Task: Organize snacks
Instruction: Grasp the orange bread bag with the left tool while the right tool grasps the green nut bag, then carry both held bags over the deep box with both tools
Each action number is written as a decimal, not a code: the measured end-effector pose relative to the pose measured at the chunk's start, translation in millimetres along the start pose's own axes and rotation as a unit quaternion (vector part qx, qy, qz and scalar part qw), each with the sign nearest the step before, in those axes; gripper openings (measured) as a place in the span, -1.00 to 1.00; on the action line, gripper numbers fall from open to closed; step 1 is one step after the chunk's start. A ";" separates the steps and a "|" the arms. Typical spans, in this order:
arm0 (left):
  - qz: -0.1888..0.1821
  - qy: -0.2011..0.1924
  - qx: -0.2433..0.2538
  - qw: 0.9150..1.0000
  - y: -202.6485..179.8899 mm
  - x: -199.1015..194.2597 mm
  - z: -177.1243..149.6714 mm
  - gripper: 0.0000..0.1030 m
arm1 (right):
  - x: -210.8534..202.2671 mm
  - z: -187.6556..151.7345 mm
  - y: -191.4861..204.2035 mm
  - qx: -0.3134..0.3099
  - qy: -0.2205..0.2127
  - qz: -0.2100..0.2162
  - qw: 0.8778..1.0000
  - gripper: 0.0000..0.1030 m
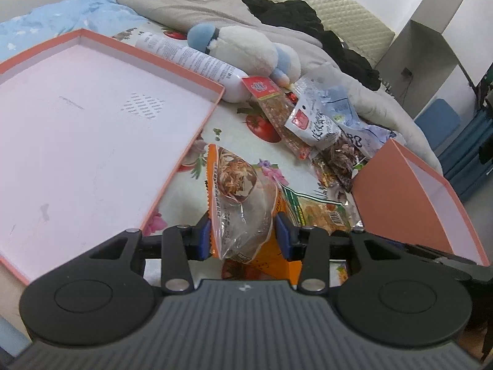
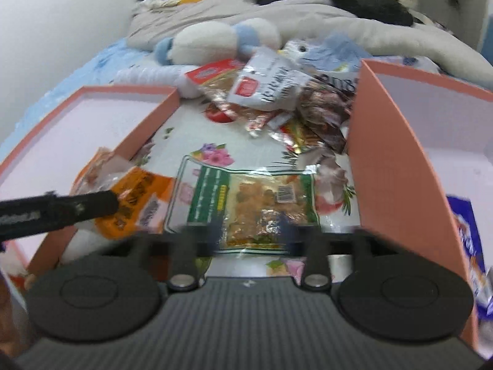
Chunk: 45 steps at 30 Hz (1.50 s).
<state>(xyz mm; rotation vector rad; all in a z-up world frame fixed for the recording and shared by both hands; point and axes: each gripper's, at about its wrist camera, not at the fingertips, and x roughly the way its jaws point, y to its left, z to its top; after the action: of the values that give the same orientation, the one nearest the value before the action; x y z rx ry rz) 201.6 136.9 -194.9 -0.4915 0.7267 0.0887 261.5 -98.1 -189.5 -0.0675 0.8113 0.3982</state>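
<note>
Your left gripper (image 1: pixel 243 234) is clamped on the orange snack bag (image 1: pixel 237 191), pinched at its near end so the long axis runs away from you, hanging by the shallow pink tray (image 1: pixel 185 71), probably headed there. Your right gripper (image 2: pixel 249 231) is blurry, jaws spread, nothing held, just above the green snack pack (image 2: pixel 246 197) lying crosswise on the bed.

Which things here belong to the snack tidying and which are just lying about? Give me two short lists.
Part of the job:
orange snack bag between the left gripper pads
green snack bag
snack pile
pink box
pink lid

Just lying about:
plush toy
white tube
grey blanket
black clothing
</note>
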 end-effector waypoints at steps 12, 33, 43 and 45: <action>0.013 0.020 -0.002 1.000 7.5 9.5 -9.5 -0.10 | 45.4 -14.5 3.5 -0.012 -0.003 -0.081 0.997 0.71; 0.046 0.011 0.024 0.999 -12.4 -15.5 5.1 -0.11 | 12.3 -5.6 4.9 -0.003 0.007 0.005 1.000 -0.21; 0.047 -0.006 0.045 0.998 -49.3 -79.1 12.4 -0.11 | -91.6 5.3 -5.0 0.014 -0.039 0.012 0.999 -0.20; 0.046 -0.012 0.047 0.998 -57.2 -97.6 11.6 -0.11 | -109.8 4.0 -5.7 0.014 -0.044 0.016 0.999 -0.20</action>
<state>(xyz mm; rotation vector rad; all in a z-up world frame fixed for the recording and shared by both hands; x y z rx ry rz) 149.7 100.4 -100.4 -0.3663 0.7259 0.1449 198.5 -137.7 -108.5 -0.0099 0.7317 0.4168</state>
